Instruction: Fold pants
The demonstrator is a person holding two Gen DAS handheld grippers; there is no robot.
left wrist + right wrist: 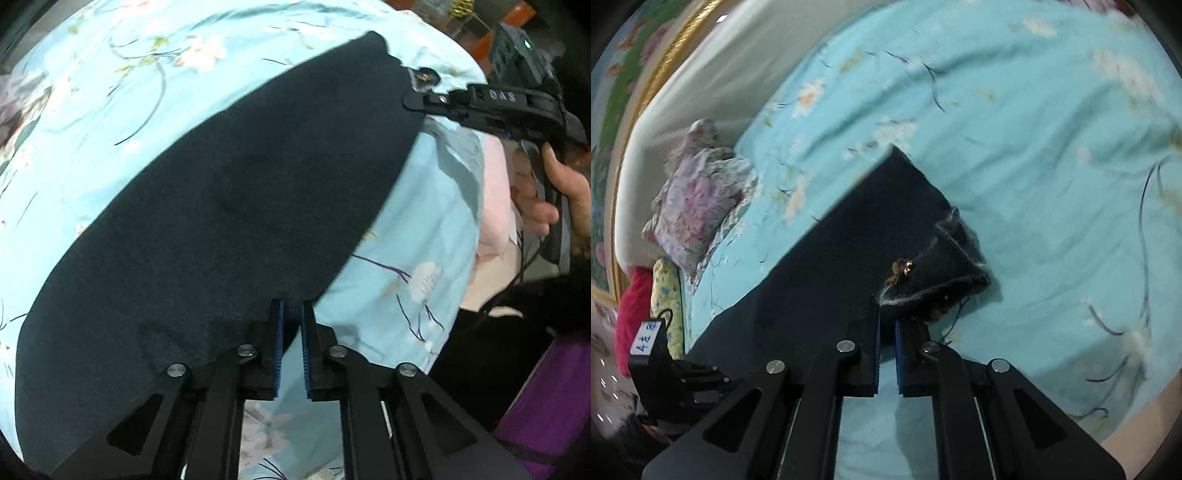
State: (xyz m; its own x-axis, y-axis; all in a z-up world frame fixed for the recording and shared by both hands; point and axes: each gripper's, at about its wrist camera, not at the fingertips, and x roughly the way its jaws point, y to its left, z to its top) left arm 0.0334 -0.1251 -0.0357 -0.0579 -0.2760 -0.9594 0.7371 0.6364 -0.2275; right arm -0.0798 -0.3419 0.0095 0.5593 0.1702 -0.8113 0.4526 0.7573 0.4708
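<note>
Pants [229, 206] of dark navy, soft-napped fabric lay stretched across a light blue floral bedsheet [92, 122], held taut by one edge between the two tools. The left gripper [291, 317] had its blue-padded fingers nearly together, pinching the near corner of the cloth; the right gripper [886, 325] was likewise clamped on the edge beside the waistband, where a small brass-coloured button [905, 266] showed. In the left wrist view the right gripper [415, 99] bit the far corner, the person's right hand [554, 192] wrapped around its handle. The step in hand appeared to be carrying the held edge over to make a fold; doing it well would probably call for moving both grips at matching height and pace, keeping the span taut, and releasing only once the edges aligned. Motion blur hid fine detail. No containers appeared; a floral pillow [698, 199] and a red cushion [633, 314] sat near the headboard.
</note>
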